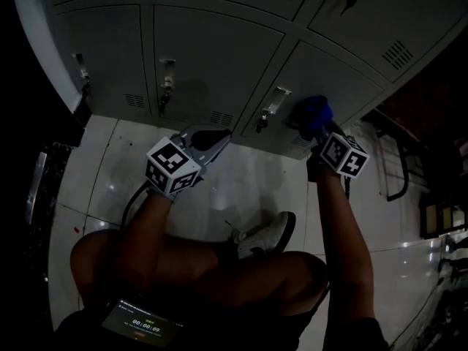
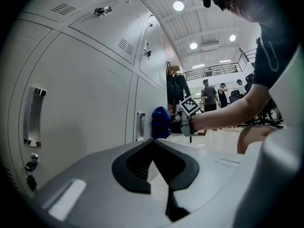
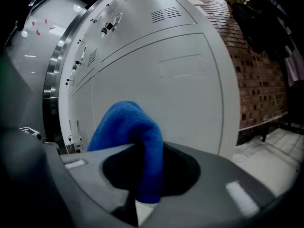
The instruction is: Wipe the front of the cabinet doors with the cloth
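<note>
Blue microfibre cloth (image 3: pixel 135 141) is pinched by only one fold in the right tool (image 1: pixel 320 131). It could work loose as it drags across the grey metal cabinet door (image 1: pixel 333 68), or snag on the silver door handle (image 1: pixel 274 101) just left of that tool. The right tool's jaws are clamped on the cloth, and its bunched top appears to press on the door directly ahead. The left tool (image 2: pixel 153 144) has its jaws together, holds nothing, and hovers off the doors.
</note>
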### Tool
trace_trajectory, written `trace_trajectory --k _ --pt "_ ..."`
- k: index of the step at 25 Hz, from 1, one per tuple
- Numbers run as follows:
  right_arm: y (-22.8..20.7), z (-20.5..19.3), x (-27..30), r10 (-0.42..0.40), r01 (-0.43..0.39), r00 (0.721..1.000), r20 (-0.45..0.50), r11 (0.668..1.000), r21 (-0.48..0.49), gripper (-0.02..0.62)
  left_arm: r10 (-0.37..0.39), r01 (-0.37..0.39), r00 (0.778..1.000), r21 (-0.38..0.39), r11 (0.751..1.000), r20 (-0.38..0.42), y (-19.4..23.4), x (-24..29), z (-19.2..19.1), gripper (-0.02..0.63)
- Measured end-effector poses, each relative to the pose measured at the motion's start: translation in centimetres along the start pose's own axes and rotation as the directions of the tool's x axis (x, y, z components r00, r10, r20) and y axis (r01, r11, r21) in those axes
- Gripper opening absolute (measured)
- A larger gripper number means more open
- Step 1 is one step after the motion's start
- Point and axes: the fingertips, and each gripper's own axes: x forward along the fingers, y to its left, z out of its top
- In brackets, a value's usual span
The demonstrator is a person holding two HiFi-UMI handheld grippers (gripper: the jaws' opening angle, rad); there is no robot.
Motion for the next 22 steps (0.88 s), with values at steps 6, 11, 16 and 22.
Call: trace_trajectory --k 6,11,16,22 --pt "-8.6 0.3 -3.5 -0.176 0.174 0.984 0.021 0.982 0.075 0.075 -0.001 0.001 1.0 0.002 1.0 -0.008 0.0 0.0 -0.2 0.005" --pt "-12.1 0.2 -5.1 -0.236 0.231 0.971 0.033 0.967 0.11 0.075 -0.005 0.005 1.0 0.003 1.0 -0.014 -0.1 0.1 -0.3 0.006" --pt "-11.6 -0.4 -5.6 -0.242 0.234 0.969 0.044 0.963 0.132 0.075 -0.003 0.003 1.0 0.003 1.0 -0.014 0.0 0.1 -0.4 0.006" --pt "-5.0 -2.2 -4.6 -0.11 0.105 0.993 0.036 0.986 0.131 0.075 -0.004 0.004 1.0 0.003 1.0 -0.009 -0.1 0.1 -0.2 0.005"
